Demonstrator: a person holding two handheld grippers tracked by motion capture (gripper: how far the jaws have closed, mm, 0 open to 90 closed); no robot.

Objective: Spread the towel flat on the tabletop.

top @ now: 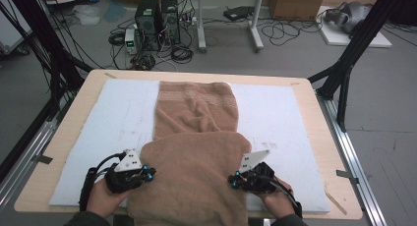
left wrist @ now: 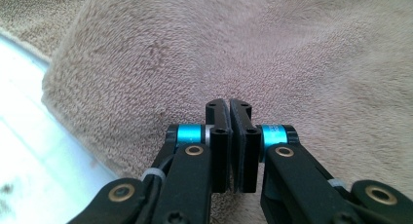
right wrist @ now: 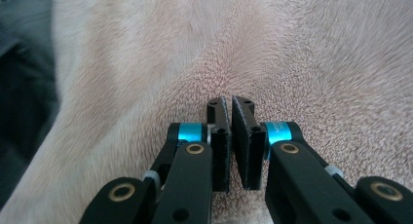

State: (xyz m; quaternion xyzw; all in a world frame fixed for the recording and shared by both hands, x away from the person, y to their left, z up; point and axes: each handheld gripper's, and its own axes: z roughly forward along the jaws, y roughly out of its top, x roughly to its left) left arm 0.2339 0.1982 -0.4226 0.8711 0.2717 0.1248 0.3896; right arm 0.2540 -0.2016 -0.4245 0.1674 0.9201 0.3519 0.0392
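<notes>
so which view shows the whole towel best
The high view: there the tan towel lies lengthwise on the white mat, its near end folded back and bunched between the left gripper and right gripper. Both gripper views show close-up pile behind shut jaws, no outline.

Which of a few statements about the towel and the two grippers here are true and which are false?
1. The towel is tan. True.
2. The towel lies flat in a single layer. False: its near part is folded over the far part.
3. The left gripper has its jaws shut. True.
4. The right gripper stands wide open. False: its jaws are closed together, with the towel just past them.
5. The towel lies on a white mat on the table. True.
6. The grippers are at the towel's far end. False: both are at its near part, one at each side.
</notes>
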